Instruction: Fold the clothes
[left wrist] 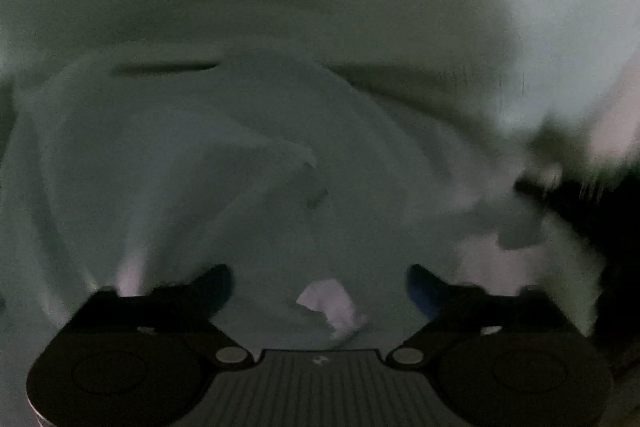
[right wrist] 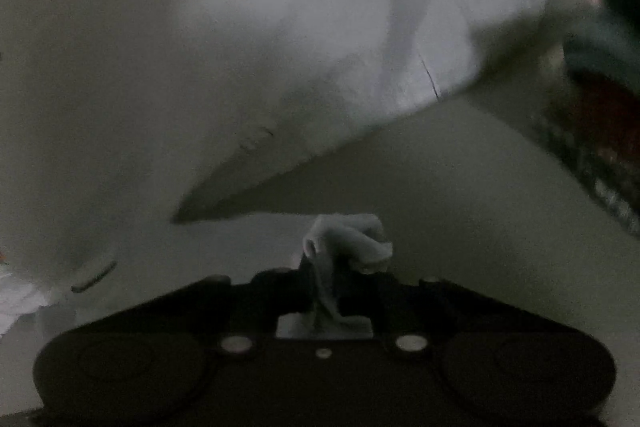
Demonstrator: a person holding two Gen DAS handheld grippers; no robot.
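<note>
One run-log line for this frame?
task: fold clothes | left gripper: open over white garment | right gripper: shut on bunched fabric | views dim, blurred

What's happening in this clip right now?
A person with a gripper in each hand is folding a white garment. The right gripper is shut on a bunched bit of the cloth, with the rest of the garment spread beyond it. The left gripper is open above the rumpled fabric, gripping nothing. Both views are dim and blurred.
</note>
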